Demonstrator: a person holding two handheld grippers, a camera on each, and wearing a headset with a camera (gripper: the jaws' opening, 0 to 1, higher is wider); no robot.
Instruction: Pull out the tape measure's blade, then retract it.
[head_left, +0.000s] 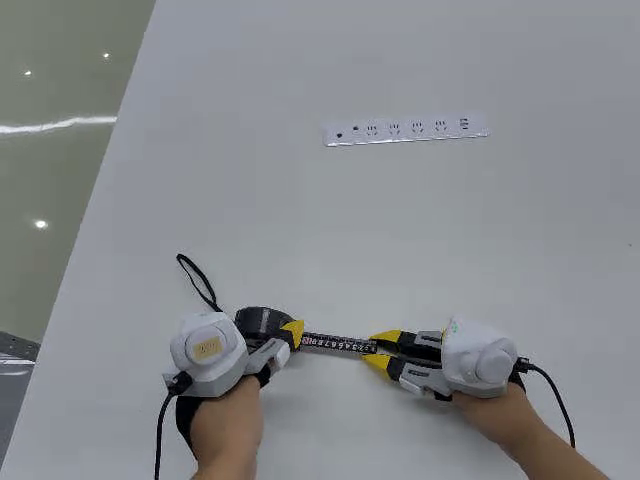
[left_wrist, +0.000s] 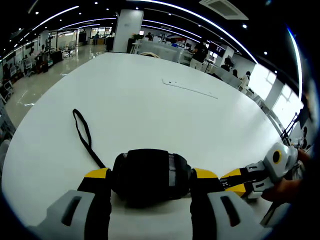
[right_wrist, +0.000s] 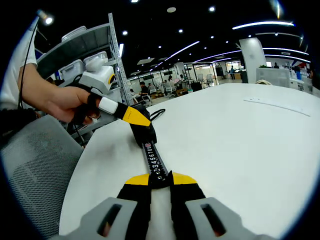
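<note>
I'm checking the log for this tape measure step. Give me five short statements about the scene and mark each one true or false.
1. The left gripper is shut on the tape measure's case. True.
2. The blade is fully wound in. False: a short numbered length is out, running from the case to the right gripper.
3. The right gripper is open and clear of the blade. False: its jaws are closed on the blade's end.
4. The power strip lies farther back on the table, apart from both grippers. True.
5. The black wrist strap trails from the case and lies on the table. True.
</note>
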